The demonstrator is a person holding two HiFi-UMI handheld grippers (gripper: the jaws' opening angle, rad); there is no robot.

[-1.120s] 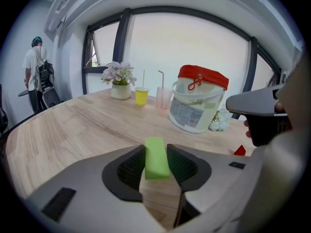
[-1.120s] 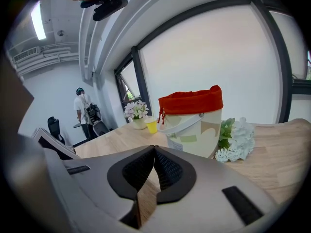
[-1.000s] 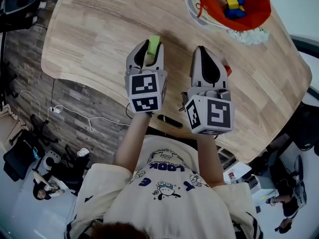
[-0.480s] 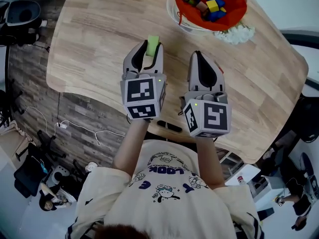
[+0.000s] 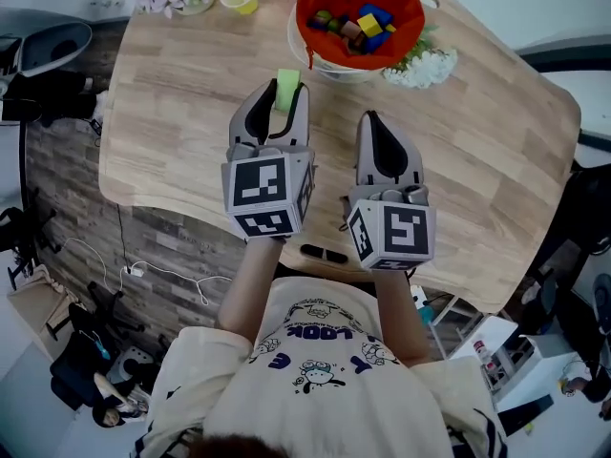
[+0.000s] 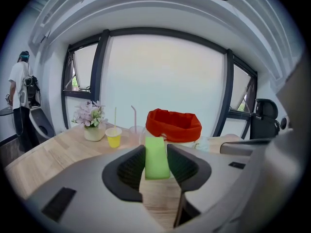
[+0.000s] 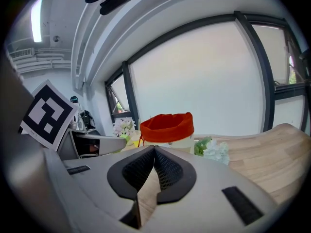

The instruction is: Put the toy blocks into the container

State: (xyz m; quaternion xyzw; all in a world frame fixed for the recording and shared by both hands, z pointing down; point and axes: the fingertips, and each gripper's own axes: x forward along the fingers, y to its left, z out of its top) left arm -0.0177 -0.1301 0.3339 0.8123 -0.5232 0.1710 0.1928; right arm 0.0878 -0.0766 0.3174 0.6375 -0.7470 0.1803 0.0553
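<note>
pale wooden table (image 5: 172,113) under both grippers | red fabric-lined white container (image 5: 410,12) at far edge, coloured toy blocks (image 5: 368,25) inside | left gripper (image 5: 285,92) pinching, aimed at container | right gripper (image 7: 154,152) alongside, jaws pressed together, empty | light-green rectangular toy block (image 6: 156,158) gripped upright between left jaws, short of container

Grey left gripper (image 5: 284,88) and right gripper (image 5: 372,117); cream, seemingly cartoon-printed T-shirt (image 5: 315,370).
</note>
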